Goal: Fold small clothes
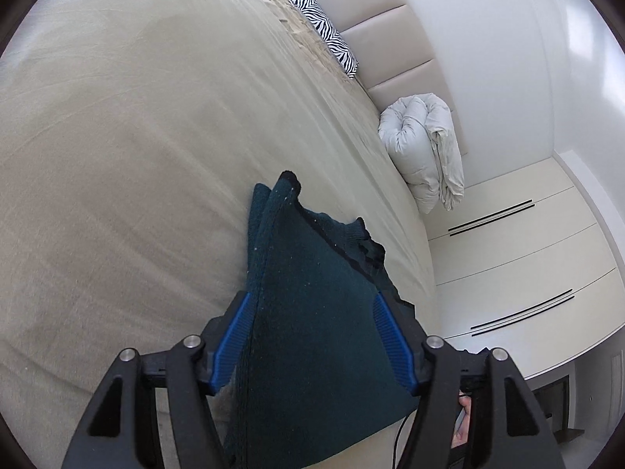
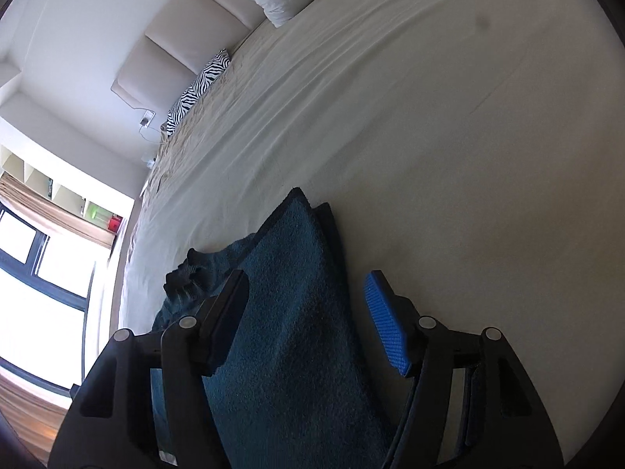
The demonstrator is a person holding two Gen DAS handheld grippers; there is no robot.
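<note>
Teal sweater between parted left tool pads

Black hand-held gripper — blue pads.

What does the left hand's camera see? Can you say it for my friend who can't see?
A dark teal knitted garment lies between the open left claw on a beige bed. Further back are a zebra-striped pillow, a rolled white duvet and white drawers.
</note>
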